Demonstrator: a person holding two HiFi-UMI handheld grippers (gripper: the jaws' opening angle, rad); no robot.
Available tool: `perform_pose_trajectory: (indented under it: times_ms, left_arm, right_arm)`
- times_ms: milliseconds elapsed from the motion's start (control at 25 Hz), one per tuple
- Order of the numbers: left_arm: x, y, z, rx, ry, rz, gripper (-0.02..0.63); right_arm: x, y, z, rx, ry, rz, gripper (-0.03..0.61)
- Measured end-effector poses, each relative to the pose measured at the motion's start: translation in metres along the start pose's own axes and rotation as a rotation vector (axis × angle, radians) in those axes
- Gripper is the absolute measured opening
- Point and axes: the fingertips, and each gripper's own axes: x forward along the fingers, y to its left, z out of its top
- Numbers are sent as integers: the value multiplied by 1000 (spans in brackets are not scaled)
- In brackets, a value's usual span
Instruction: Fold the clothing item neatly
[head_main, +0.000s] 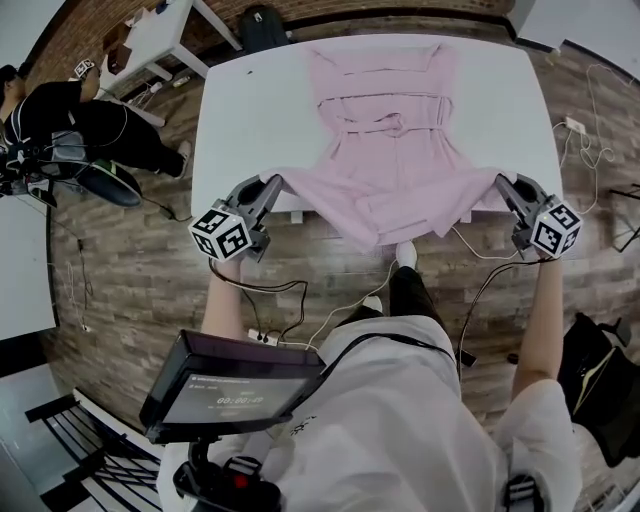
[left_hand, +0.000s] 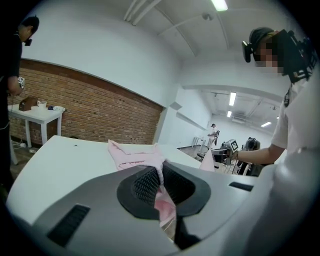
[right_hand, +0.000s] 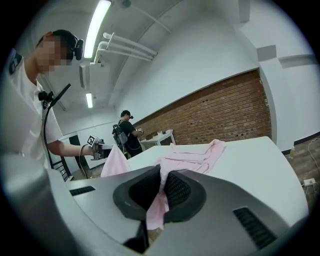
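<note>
A pink dress lies lengthwise on the white table, its hem hanging over the near edge. My left gripper is shut on the hem's left corner, and pink cloth is pinched between its ribbed pads. My right gripper is shut on the hem's right corner, with pink cloth caught between its pads. Both grippers hold the hem just past the table's near edge, and the fabric sags between them.
A second person stands at the left by a small white table. Cables and a power strip lie on the wooden floor around the table. A tablet hangs at my chest.
</note>
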Motion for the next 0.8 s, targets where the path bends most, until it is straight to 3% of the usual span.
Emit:
perform_pose_trajectory:
  times_ms: [200, 520, 800]
  left_arm:
    - [36, 47, 12, -70, 22, 75, 12]
    - [83, 127, 1, -231, 64, 208, 12]
    - [120, 171, -9, -333, 86, 301, 12]
  right_arm:
    - [37, -44, 13, 19, 27, 37, 11]
    - [91, -116, 1, 93, 103, 51, 11]
    - [131, -167, -4, 182, 121, 61, 11]
